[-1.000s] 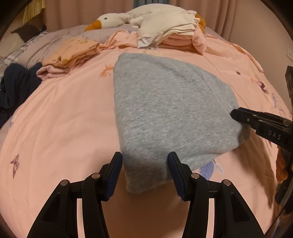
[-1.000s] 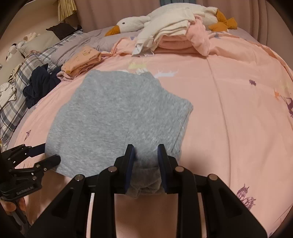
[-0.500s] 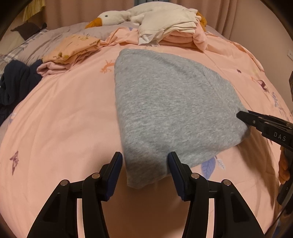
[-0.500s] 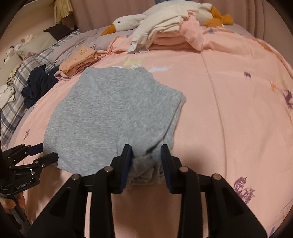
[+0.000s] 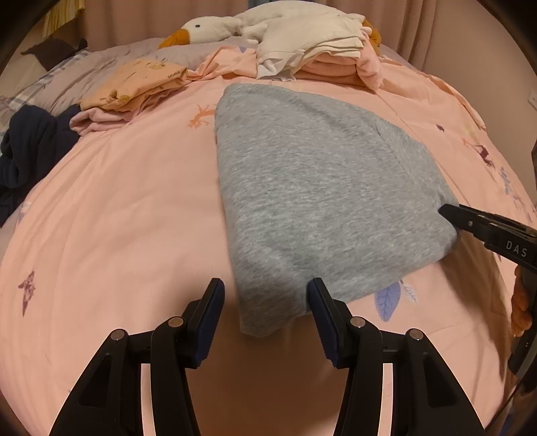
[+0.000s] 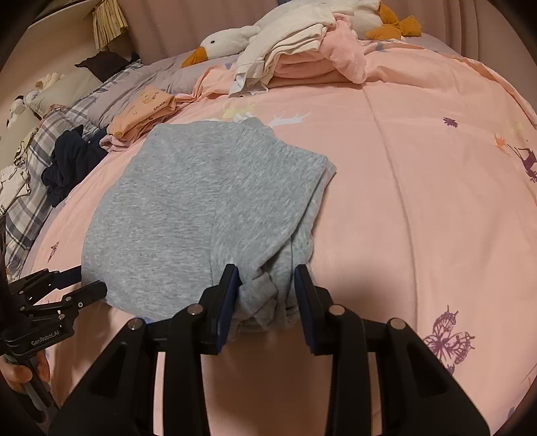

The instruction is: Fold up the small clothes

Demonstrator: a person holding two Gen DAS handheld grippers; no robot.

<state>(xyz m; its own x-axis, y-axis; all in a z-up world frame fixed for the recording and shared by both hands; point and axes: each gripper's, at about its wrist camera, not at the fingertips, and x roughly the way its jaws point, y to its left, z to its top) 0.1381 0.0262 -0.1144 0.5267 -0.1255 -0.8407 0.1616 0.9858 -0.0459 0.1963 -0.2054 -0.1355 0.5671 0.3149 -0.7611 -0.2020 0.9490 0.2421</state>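
A folded grey garment (image 5: 319, 194) lies flat on the pink bed cover (image 5: 117, 218); it also shows in the right wrist view (image 6: 201, 208). My left gripper (image 5: 265, 302) is open, its jaws on either side of the garment's near left corner, not closed on it. My right gripper (image 6: 266, 285) is open around the bunched near right corner of the garment; the cloth sits loose between the jaws. Each gripper shows in the other's view: the right one (image 5: 486, 228) at the garment's right edge, the left one (image 6: 57, 302) at its left edge.
Folded peach clothes (image 5: 134, 87) and a dark navy garment (image 5: 30, 151) lie at the left. A stack of cream and pink clothes (image 5: 319, 50) and a plush goose (image 5: 208, 26) sit at the back. Plaid bedding (image 6: 40, 161) lies at far left.
My right gripper has opened wider and released the bunched grey corner. Both grippers have pulled back slightly toward the near edge; the garment lies still.
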